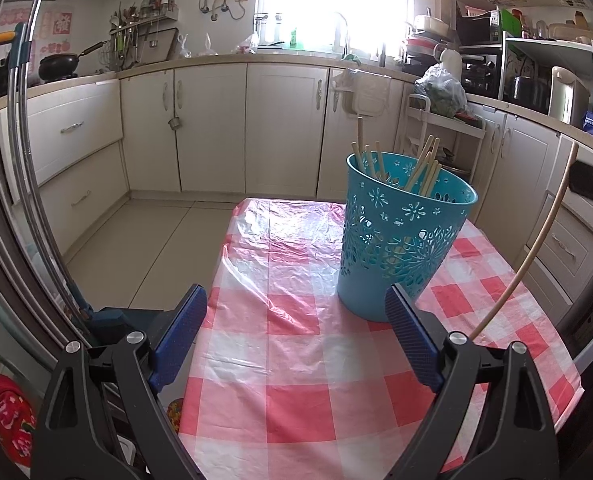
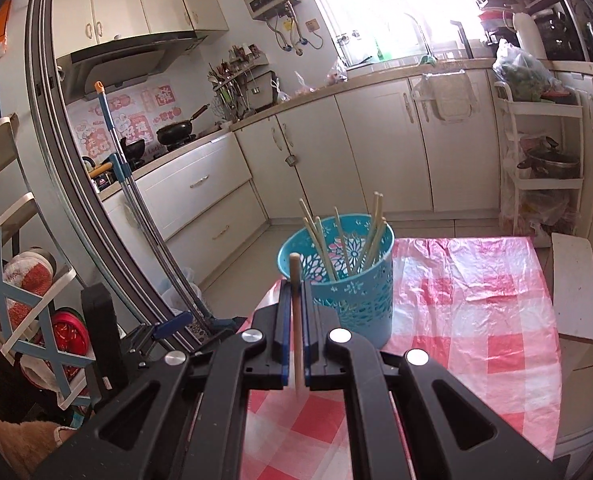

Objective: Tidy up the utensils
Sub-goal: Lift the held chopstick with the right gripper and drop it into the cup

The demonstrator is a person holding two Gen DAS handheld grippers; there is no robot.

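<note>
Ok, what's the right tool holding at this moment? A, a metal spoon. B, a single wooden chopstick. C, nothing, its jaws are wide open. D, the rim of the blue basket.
B: the right tool is shut on a single wooden chopstick, which stands between its blue pads, with the blue basket of chopsticks beyond it on the checked tablecloth.

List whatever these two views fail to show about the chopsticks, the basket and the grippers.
- Lower ends of the chopsticks in the teal basket: both views, hidden by its wall.
- Right hand-held gripper in the left wrist view: mostly cut off by the right edge.
- Held chopstick, lower end: right wrist view, blurred.
- Left hand-held gripper: absent from the right wrist view.
</note>
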